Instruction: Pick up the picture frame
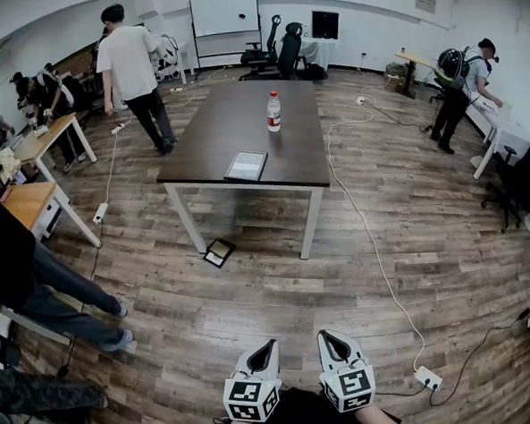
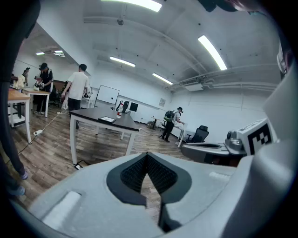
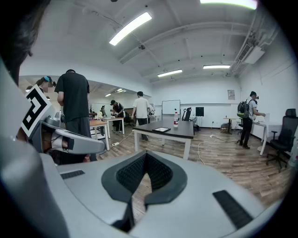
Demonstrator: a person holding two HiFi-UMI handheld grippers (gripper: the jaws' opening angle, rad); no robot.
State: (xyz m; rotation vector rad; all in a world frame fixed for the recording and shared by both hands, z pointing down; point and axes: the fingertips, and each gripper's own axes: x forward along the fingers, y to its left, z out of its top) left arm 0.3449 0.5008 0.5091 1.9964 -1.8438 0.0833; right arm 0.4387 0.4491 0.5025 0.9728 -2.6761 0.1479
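Observation:
A light-rimmed picture frame (image 1: 246, 166) lies flat near the front edge of the dark table (image 1: 224, 119), far ahead of me; it also shows as the frame (image 2: 106, 119) in the left gripper view and the frame (image 3: 161, 129) in the right gripper view. A small black-rimmed frame (image 1: 219, 252) lies on the floor under the table's front edge. My left gripper (image 1: 269, 344) and right gripper (image 1: 328, 336) hover side by side at the bottom of the head view, both shut and empty. The left gripper (image 2: 147, 155) and right gripper (image 3: 145, 155) each point toward the table.
A water bottle (image 1: 274, 112) stands on the table behind the frame. A white cable (image 1: 367, 236) runs across the wood floor to a power strip (image 1: 427, 378) at my right. Several people stand at desks (image 1: 37, 140) on the left and at the far right.

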